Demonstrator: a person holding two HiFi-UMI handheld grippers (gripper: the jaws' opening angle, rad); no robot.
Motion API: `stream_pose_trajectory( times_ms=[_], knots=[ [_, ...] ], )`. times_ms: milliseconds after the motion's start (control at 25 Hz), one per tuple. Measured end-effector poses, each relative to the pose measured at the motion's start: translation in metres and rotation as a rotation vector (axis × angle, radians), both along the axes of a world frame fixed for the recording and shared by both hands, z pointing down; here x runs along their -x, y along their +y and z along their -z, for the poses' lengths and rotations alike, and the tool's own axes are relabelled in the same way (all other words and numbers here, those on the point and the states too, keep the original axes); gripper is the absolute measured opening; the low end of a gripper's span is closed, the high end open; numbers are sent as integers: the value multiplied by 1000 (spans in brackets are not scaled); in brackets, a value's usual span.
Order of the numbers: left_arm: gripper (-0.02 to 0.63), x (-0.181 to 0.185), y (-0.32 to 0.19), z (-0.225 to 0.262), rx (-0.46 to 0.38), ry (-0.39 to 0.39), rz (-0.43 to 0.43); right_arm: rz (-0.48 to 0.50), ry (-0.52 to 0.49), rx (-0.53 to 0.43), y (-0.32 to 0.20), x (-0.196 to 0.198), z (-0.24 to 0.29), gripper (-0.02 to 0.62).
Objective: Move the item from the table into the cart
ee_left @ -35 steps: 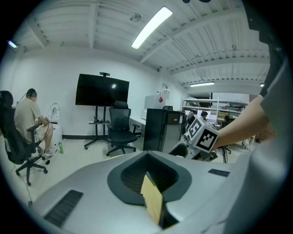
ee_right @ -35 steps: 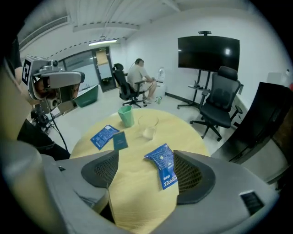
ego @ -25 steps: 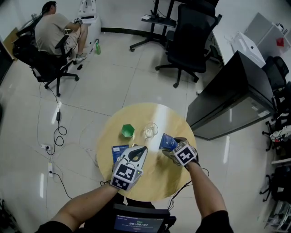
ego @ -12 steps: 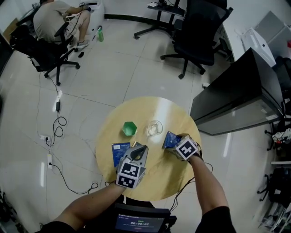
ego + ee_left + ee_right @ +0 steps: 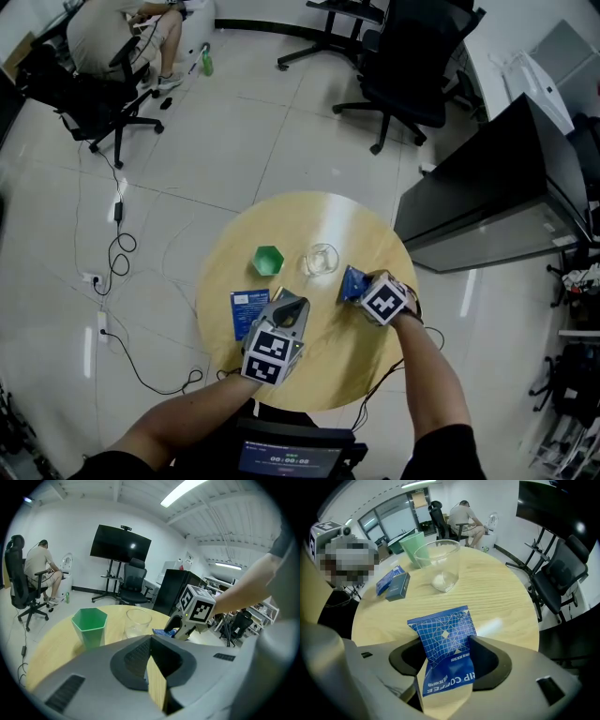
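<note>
Blue foil packet (image 5: pixel 445 644), a drip-coffee sachet by its print, lies on the round wooden surface (image 5: pixel 497 597) near its edge, just beside the glass (image 5: pixel 440 566). The right claw (image 5: pixel 444 641) points steeply down over it. Its jaws have just been closing, and the packet stands between them with a pad against each long side, so I read it as grasped. Where the jaws meet it, the film already looks narrower than the free end beyond them.

Such a packet should weigh very little and give no resistance. It is soft, crinkly and probably slick, so it is likely to buckle under a squeeze, and a corner hold might let it swing or slide out. The middle, where the filling sits, seems the best place to hold, and that is about where the jaws are now. It is hardly fragile, though a hard squeeze could burst a seam.

The left claw (image 5: pixel 150 639) hangs low over the surface, clenched with nothing in it. It points toward the cup (image 5: pixel 90 627), with two small boxes (image 5: pixel 393 585) nearby. The cart I cannot pick out in any view.
</note>
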State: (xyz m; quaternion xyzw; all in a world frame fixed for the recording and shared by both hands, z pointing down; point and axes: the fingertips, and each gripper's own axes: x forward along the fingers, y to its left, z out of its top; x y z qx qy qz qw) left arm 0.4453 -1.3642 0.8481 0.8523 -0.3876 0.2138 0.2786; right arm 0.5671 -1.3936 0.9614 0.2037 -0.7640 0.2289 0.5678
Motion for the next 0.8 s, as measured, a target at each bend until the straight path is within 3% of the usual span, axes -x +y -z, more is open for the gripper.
stream_pose_trajectory(
  times_ms=[200, 280, 600, 800],
  knots=[
    [17, 4, 9, 7, -6, 3, -16, -30, -37, -20, 3, 7, 10, 112],
    [17, 12, 11, 10, -14, 2, -18, -80, -58, -33, 2, 9, 13, 84],
    [17, 34, 38, 39, -32, 1, 5, -246, -115, -92, 27, 5, 41, 49],
    [17, 37, 63, 108, -124, 14, -27, -455, -320, -203, 60, 17, 121, 48]
  ],
)
